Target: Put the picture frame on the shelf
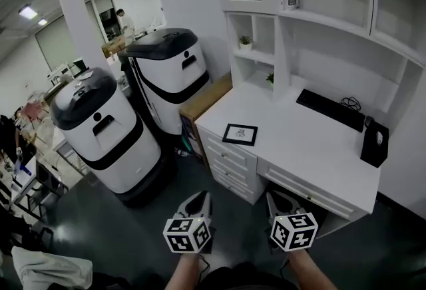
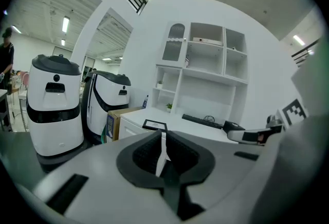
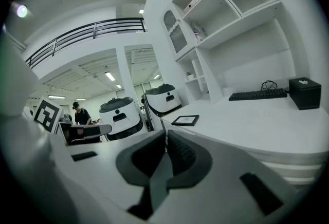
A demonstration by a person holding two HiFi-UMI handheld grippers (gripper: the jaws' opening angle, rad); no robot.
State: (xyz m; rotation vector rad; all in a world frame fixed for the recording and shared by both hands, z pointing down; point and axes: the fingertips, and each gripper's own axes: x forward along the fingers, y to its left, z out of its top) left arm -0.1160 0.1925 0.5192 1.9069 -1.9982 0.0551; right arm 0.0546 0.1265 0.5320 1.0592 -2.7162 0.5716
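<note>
The black picture frame [image 1: 240, 134] lies flat on the white desk [image 1: 313, 155], near its left front corner. It also shows ahead of the jaws in the left gripper view as picture frame [image 2: 154, 125] and in the right gripper view as picture frame [image 3: 185, 120]. The white shelf unit [image 1: 319, 16] rises behind the desk. My left gripper [image 1: 203, 197] and right gripper [image 1: 274, 197] hang side by side in front of the desk, well short of the frame. Both are shut with nothing between the jaws, as the left gripper [image 2: 163, 135] and right gripper [image 3: 164, 134] views show.
A black keyboard [image 1: 331, 110] and a black box [image 1: 374, 142] sit on the desk's right half. A cardboard box [image 1: 203, 104] stands at the desk's left side, with two large white-and-black machines [image 1: 106, 129] [image 1: 166, 76] beyond it. Small plants sit in the shelf cubbies [image 1: 245, 41].
</note>
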